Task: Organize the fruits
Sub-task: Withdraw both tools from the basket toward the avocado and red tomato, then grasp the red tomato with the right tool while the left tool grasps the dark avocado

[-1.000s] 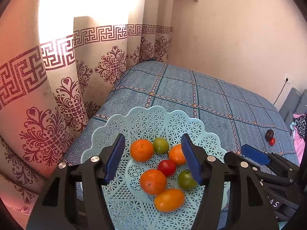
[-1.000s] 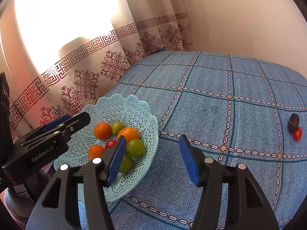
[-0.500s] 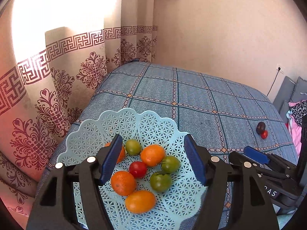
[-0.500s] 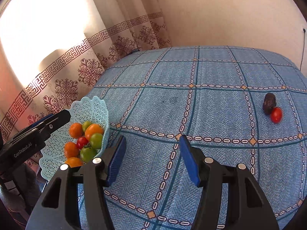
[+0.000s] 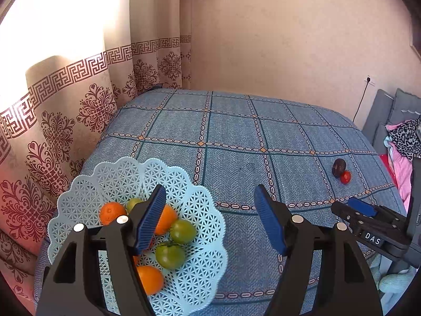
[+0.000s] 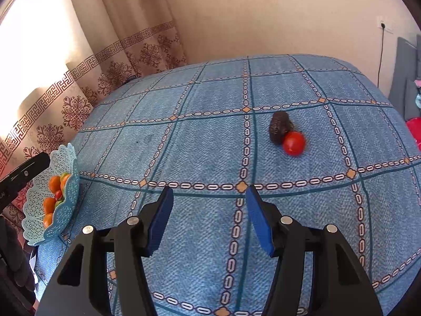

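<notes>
A red tomato [image 6: 294, 143] is lying on the blue checked bed cover [image 6: 197, 142], touching a dark, wrinkled fruit [image 6: 278, 129] just behind it. Both are sitting well apart from the pale blue lattice basket [image 5: 200, 258], which is resting at the bed's near left corner beside the patterned curtain [image 5: 86, 100]. The basket is holding oranges [image 5: 112, 212] and green tomatoes [image 5: 170, 255], with a bit of a red one showing in my right-hand view.

I am holding my right tongs [image 6: 209, 217] over the cover, its blue pads spread wide and gripping nothing; the tomato and dark fruit are lying ahead of it and a little to the right. I am holding my left tongs [image 5: 210, 221] wide open too, and empty, its left pad hanging over the basket's fruit and its right pad over bare cover. From the left view my right tongs is showing at the far right edge, near the bed's side.
</notes>
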### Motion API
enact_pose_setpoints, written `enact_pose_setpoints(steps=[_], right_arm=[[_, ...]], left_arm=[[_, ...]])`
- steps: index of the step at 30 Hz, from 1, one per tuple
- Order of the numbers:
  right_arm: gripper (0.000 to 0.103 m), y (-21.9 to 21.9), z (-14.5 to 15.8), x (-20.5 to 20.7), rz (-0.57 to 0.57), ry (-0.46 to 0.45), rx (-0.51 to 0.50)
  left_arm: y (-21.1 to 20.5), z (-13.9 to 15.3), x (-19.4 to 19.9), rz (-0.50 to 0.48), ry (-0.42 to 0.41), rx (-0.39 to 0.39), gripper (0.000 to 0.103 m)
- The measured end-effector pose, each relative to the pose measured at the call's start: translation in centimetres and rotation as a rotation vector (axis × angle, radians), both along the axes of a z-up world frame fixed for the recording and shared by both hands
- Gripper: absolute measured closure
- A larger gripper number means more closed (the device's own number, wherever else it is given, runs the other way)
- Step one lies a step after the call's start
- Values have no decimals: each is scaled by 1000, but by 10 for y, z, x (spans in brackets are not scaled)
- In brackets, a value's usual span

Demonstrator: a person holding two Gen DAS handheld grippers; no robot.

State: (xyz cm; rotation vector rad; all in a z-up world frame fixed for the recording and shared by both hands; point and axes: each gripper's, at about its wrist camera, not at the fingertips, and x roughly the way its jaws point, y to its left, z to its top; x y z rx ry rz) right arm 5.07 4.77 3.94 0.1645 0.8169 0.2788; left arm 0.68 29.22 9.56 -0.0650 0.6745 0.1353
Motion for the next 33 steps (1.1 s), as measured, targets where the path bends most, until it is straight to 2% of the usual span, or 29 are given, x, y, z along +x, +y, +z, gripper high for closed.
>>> enact_pose_setpoints(steps=[10, 12, 18, 28, 33], right_arm=[[45, -64, -11, 23, -110, 18, -26], [48, -71, -13, 30, -111, 26, -23], [61, -74, -19, 55, -89, 54, -25], [62, -68, -22, 84, -64, 58, -49], [67, -61, -24, 93, -55, 57, -45]], left_arm=[[-35, -4, 11, -57, 14, 19, 27], [-41, -5, 13, -68, 16, 24, 27], [-54, -7, 16, -88, 22, 32, 27], [-65, -12, 21, -103, 36, 46, 27], [-70, -15, 27, -109, 46, 49, 27]])
